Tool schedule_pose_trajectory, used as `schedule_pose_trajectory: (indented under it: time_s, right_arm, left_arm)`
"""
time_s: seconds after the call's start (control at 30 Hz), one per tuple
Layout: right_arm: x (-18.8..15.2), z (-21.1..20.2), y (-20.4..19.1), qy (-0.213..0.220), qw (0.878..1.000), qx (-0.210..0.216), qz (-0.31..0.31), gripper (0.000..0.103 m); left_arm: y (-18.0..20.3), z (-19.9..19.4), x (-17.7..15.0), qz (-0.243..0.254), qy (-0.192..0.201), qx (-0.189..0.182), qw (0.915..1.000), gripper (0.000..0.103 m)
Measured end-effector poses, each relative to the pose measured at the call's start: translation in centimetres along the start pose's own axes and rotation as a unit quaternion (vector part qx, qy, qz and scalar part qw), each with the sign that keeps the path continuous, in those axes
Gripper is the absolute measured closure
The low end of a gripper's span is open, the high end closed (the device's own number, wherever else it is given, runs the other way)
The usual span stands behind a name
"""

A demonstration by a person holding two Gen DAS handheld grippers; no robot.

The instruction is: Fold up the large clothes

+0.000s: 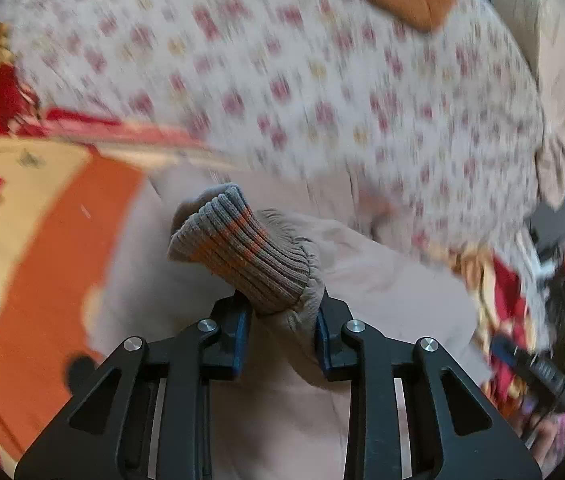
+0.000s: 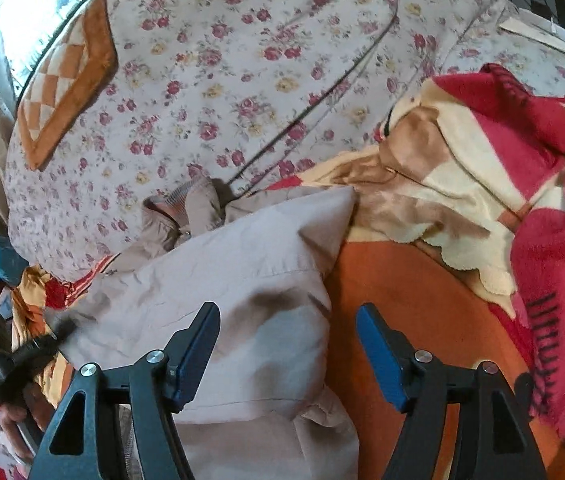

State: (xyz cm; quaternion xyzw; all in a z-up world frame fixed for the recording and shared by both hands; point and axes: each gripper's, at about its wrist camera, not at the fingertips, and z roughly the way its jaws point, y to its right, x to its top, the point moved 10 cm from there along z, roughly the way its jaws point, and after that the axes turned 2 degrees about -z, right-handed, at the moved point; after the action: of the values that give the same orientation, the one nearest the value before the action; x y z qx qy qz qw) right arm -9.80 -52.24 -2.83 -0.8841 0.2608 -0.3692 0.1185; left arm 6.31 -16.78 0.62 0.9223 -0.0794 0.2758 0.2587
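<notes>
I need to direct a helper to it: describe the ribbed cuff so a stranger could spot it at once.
Start at the floral bedspread, then drop to the beige jacket lying across its near edge. The ribbed cuff is at that jacket's sleeve end, pinched in the left hand-held gripper: grey knit with orange stripes, unlike the smooth cloth around it.

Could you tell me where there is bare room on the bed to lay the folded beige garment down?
The floral bedspread lies bare between the checked cushion and the red-and-cream blanket. A narrow orange strip shows between the beige garment and the blanket. The right side is crowded with bunched blanket.
</notes>
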Motion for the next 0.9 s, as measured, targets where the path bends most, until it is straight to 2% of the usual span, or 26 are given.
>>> schedule_pose_trajectory:
  time_s: [0.07, 0.2, 0.33, 0.43, 0.5, 0.53, 0.57, 0.6, 0.63, 0.67, 0.7, 0.77, 0.8, 0.87, 0.9]
  right_arm:
    - [0.0, 0.1, 0.2, -0.003, 1.000, -0.001, 0.003, 0.034]
    - [-0.6, 0.6, 0.4, -0.024, 1.000, -0.008, 0.002, 0.034]
    - [-1.9, 2.0, -0.9, -0.050, 0.998, -0.010, -0.028, 0.034]
    - [-2.5, 4.6, -1.3, -0.074, 0.997, -0.011, -0.022, 0.033]
    - [-1.9, 6.4, -1.4, -0.067, 0.998, -0.014, -0.009, 0.033]
    - [-1.6, 6.6, -1.5, -0.054, 0.998, -0.010, -0.010, 0.040]
    - [-1.4, 6.5, -1.6, -0.047, 0.999, -0.007, -0.015, 0.072]
    - [-1.2, 6.1, -1.6, -0.045, 0.999, -0.010, -0.020, 0.081]
    - [-0.8, 5.6, -1.4, -0.037, 0.999, -0.015, -0.022, 0.086]
    - [-0.1, 4.7, -1.1, -0.026, 0.999, -0.023, -0.027, 0.092]
    - [0.4, 4.2, -0.7, -0.019, 0.999, -0.037, -0.031, 0.099]
    - [1.5, 3.2, 1.0, 0.001, 0.996, -0.087, -0.033, 0.102]
    - [1.5, 3.5, 2.0, -0.004, 0.993, -0.110, -0.033, 0.103]
    - [1.0, 4.1, 2.6, -0.022, 0.996, -0.089, -0.017, 0.103]
    - [1.0, 3.8, 2.7, -0.019, 0.997, -0.076, 0.005, 0.103]
  left_arm:
    - [-1.7, -0.9, 1.4, -0.012, 0.021, 0.019, 0.9995, 0.078]
    - [-4.7, 0.7, 0.9, -0.043, -0.006, 0.039, 0.9983, 0.078]
    - [-3.9, 2.0, -0.1, -0.031, -0.019, 0.042, 0.9985, 0.078]
    - [-2.5, 2.1, -0.9, -0.009, -0.023, 0.031, 0.9992, 0.077]
    - [-2.0, 2.1, -1.0, 0.002, -0.020, 0.036, 0.9991, 0.077]
    - [-1.9, 2.0, -1.0, 0.004, -0.018, 0.036, 0.9992, 0.077]
    - [-1.8, 1.9, -1.0, 0.005, -0.016, 0.034, 0.9993, 0.077]
    - [-1.8, 1.8, -0.8, 0.004, -0.014, 0.030, 0.9994, 0.074]
    - [-1.7, 1.6, -0.6, 0.002, -0.011, 0.024, 0.9997, 0.069]
    - [-1.7, 1.4, -0.5, 0.000, -0.008, 0.021, 0.9998, 0.058]
    - [-1.7, 1.2, -0.2, -0.001, -0.002, 0.023, 0.9997, 0.042]
    - [-2.5, 1.0, 0.1, -0.003, 0.011, 0.046, 0.9989, 0.030]
    - [-3.1, 1.2, 0.0, -0.005, 0.012, 0.065, 0.9978, 0.030]
    - [-4.6, 2.4, -0.8, -0.011, -0.021, 0.106, 0.9941, 0.031]
    - [-5.1, 2.9, -1.2, -0.017, -0.034, 0.108, 0.9934, 0.031]
